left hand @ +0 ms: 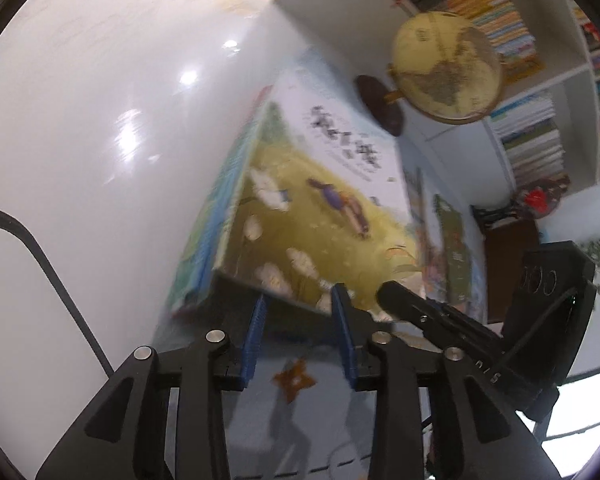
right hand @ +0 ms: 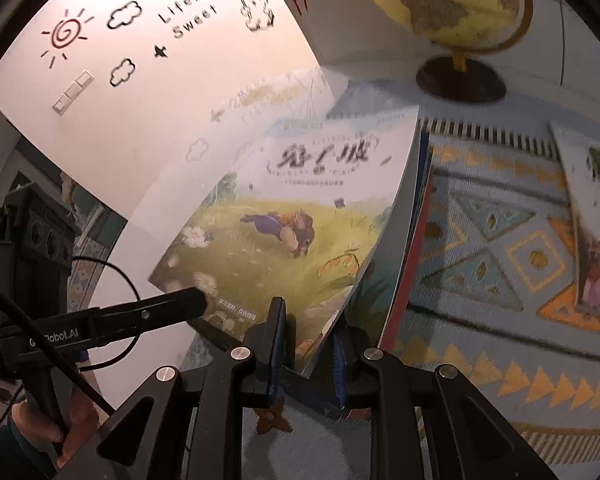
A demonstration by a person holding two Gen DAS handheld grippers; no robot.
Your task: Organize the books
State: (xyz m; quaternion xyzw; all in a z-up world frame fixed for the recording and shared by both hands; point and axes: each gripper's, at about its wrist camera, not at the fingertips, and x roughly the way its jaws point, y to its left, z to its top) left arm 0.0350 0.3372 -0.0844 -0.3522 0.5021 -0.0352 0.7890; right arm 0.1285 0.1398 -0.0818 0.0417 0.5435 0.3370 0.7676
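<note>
A picture book with a meadow cover [left hand: 324, 208] [right hand: 284, 216] lies tilted on top of a stack of books [right hand: 414, 216] beside a white wall. My left gripper [left hand: 300, 300] is at the cover's near edge, jaws open, with the rug showing between the blue pads. My right gripper [right hand: 310, 320] has the cover's near corner between its pads; a thin gap shows at the right pad, so it reads as open. In each view the other gripper's black finger touches the book's near edge. Another picture book [right hand: 592, 220] lies flat on the rug.
A patterned rug [right hand: 492, 220] covers the floor. A globe [left hand: 448, 68] [right hand: 448, 4] on a dark base stands just beyond the stack. Full white bookshelves [left hand: 532, 140] rise behind it. The white wall [right hand: 120, 120] bears stickers. A hand holds the left gripper's handle at lower left.
</note>
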